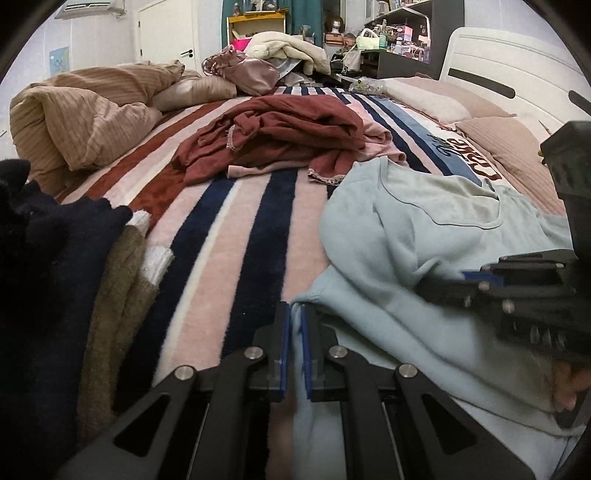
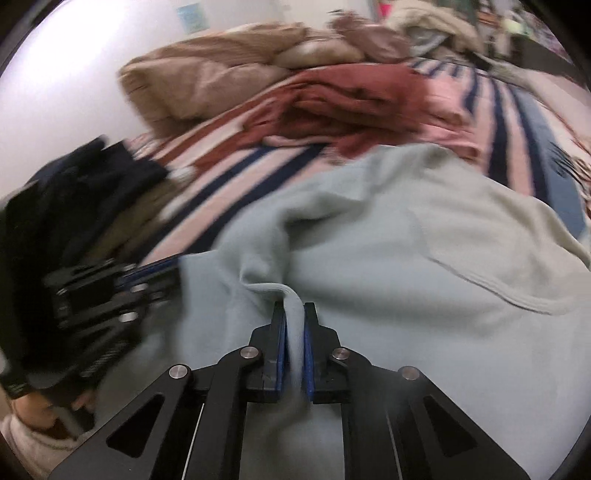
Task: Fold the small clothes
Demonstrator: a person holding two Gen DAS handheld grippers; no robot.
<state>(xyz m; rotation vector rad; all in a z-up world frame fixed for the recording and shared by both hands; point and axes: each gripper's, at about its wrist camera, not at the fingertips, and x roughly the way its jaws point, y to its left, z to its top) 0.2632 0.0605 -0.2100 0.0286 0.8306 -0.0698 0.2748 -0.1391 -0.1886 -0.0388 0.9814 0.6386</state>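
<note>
Pale-blue sweatshirt [image 1: 424, 236] lies rumpled at the near edge of the striped blanket [image 1: 229, 229], neckline up. Both tools are closed on its cloth: the left gripper [image 1: 294, 325] pinches an edge, the right gripper [image 2: 294, 317] a raised fold. This looks like the spreading step before a first fold; next, both corners likely need drawing apart and laying flat. Further up the bed sit a maroon garment [image 1: 280, 136] and a tan duvet [image 1: 85, 114]; dark knitwear [image 1: 55, 251] lies along the left edge, cluttered shelves [image 1: 402, 33] behind.
</note>
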